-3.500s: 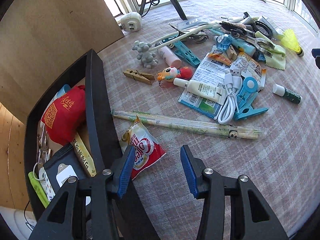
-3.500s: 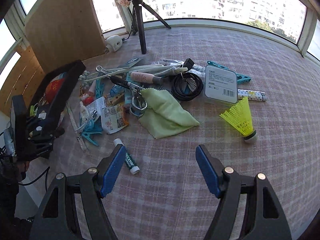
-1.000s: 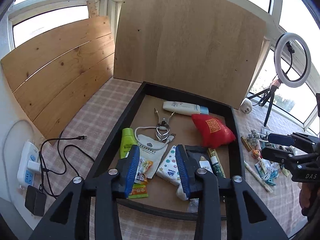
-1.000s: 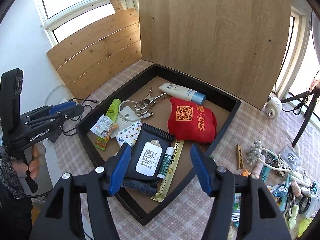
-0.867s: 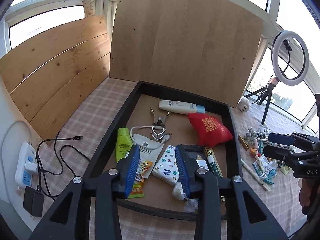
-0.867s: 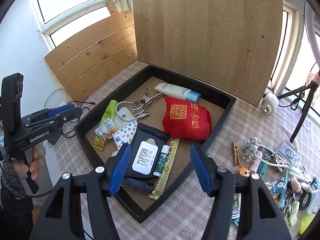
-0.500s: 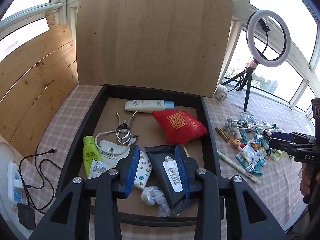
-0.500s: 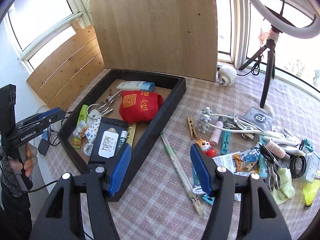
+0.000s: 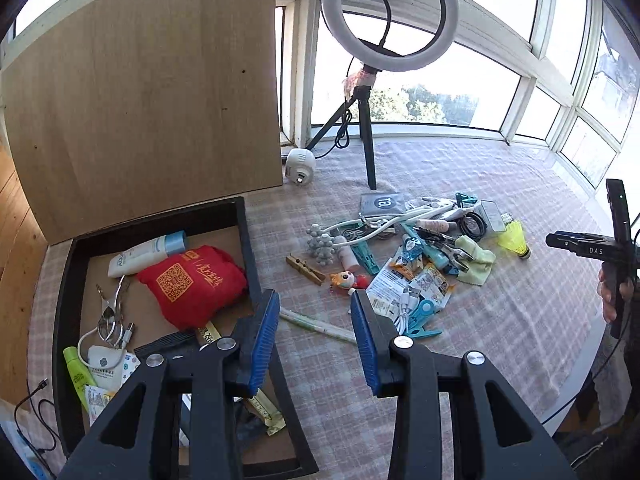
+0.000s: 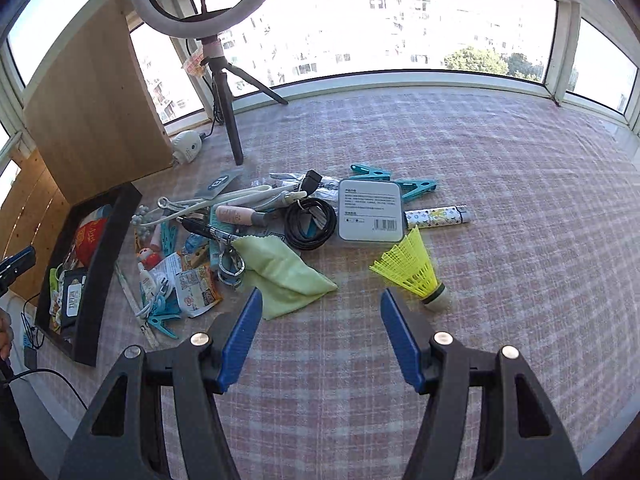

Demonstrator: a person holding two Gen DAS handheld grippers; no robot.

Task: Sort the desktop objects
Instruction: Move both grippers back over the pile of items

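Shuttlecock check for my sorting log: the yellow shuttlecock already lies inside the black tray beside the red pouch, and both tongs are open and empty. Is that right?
Not quite. The yellow shuttlecock is still out on the checked tablecloth, not in the black tray with the red pouch; the right wrist view shows this. The rest holds: left tongs and right tongs are open and empty.

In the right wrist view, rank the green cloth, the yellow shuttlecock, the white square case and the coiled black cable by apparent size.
1. green cloth, largest.
2. white square case and yellow shuttlecock: they look alike, and the shuttlecock lies nearer the camera, so no ranking between them.
3. coiled black cable, smallest, though partly overlapped.
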